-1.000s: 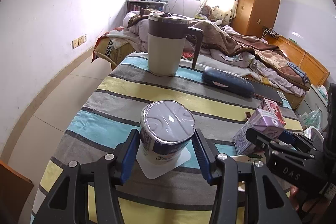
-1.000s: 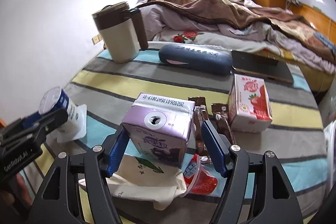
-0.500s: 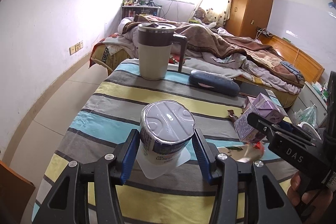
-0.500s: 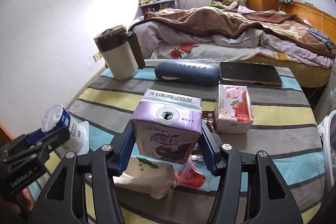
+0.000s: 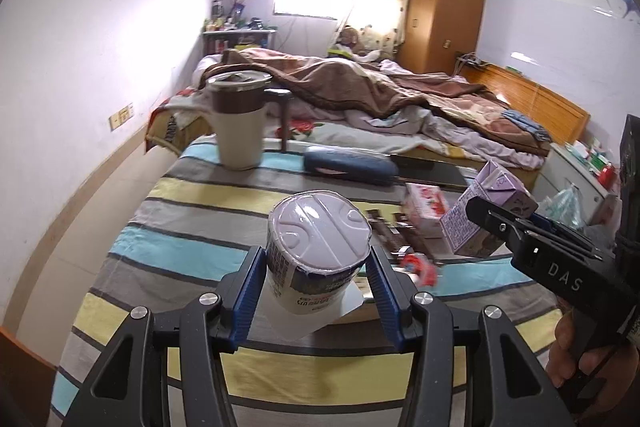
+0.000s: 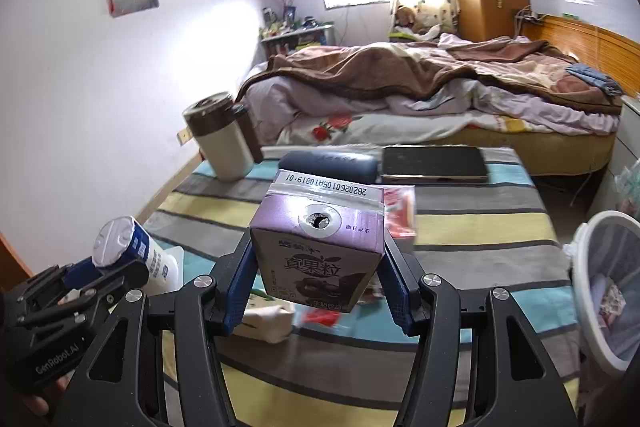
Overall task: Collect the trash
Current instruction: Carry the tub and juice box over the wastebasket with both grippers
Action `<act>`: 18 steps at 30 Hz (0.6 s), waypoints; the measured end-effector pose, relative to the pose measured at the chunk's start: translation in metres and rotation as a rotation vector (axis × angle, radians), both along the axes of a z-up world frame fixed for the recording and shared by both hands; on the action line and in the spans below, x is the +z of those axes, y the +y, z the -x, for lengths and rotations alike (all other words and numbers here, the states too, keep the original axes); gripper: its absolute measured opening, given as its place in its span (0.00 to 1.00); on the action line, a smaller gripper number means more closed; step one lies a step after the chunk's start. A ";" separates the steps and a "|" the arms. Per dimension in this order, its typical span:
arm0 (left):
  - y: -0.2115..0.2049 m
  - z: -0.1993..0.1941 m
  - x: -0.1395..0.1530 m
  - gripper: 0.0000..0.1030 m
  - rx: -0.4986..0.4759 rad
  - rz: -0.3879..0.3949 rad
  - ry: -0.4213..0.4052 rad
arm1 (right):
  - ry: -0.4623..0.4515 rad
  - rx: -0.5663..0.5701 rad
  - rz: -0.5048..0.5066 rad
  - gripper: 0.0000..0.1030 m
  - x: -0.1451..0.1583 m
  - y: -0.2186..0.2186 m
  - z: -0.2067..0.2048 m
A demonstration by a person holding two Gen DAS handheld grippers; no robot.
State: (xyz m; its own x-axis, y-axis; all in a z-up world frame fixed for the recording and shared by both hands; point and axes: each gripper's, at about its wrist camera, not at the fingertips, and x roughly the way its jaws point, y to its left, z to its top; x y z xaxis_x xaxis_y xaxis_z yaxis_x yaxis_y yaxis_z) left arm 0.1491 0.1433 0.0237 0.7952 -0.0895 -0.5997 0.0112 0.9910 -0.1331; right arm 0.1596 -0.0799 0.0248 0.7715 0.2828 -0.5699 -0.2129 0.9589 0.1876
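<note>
Both grippers are loaded. Your left gripper (image 5: 316,291) pinches the foil-lidded yogurt cup (image 5: 318,247) between its blue pads; your right gripper (image 6: 318,287) clamps the purple drink carton (image 6: 320,247) by its two side faces. Both items appear clear of the striped tablecloth (image 5: 192,219).

Carry both loads to the white mesh bin (image 6: 608,291), which stands off the table edge on your right.

1. Keep the carton's punctured straw hole facing up; residue may drip if you tip it.
2. Keep the cup level; its lid looks partly lifted at the rim.
3. Route above the pink carton (image 6: 400,211), the wrappers and the red scrap (image 5: 420,265) left on the cloth.
4. Release only when each item is over the bin mouth, one at a time, so the grippers do not collide.
</note>
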 end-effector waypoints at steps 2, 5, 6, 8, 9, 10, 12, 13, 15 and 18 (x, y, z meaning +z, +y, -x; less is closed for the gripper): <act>-0.008 0.000 0.002 0.50 -0.015 0.004 0.000 | -0.002 -0.010 -0.009 0.57 0.001 -0.009 0.003; -0.024 0.001 0.004 0.50 -0.047 0.004 -0.005 | -0.009 -0.030 -0.002 0.57 0.002 -0.022 0.007; -0.028 0.002 0.004 0.50 -0.058 0.009 -0.007 | -0.009 -0.035 -0.003 0.57 0.003 -0.026 0.009; -0.040 0.001 0.006 0.50 -0.076 0.006 -0.009 | -0.013 -0.050 -0.004 0.57 0.003 -0.035 0.012; -0.045 0.001 0.006 0.50 -0.085 0.005 -0.010 | -0.016 -0.057 -0.005 0.57 0.004 -0.041 0.014; -0.052 0.001 0.007 0.50 -0.095 0.003 -0.012 | -0.015 -0.066 -0.008 0.57 0.004 -0.047 0.015; -0.065 0.002 0.009 0.50 -0.118 -0.007 -0.019 | -0.019 -0.082 -0.009 0.57 0.005 -0.059 0.020; -0.071 0.002 0.009 0.50 -0.129 -0.010 -0.019 | -0.022 -0.091 -0.007 0.57 0.006 -0.064 0.021; -0.086 0.001 0.010 0.50 -0.158 -0.012 -0.021 | -0.022 -0.111 -0.008 0.57 0.006 -0.077 0.025; -0.108 0.000 0.010 0.50 -0.195 -0.018 -0.021 | -0.022 -0.141 -0.012 0.57 0.006 -0.097 0.029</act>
State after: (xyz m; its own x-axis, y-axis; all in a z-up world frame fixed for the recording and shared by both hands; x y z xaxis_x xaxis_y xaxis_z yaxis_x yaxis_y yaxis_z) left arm 0.1495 0.0349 0.0334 0.7764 -0.2326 -0.5857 0.2058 0.9720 -0.1132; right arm 0.1306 -0.1771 0.0311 0.8167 0.1771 -0.5493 -0.0801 0.9773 0.1961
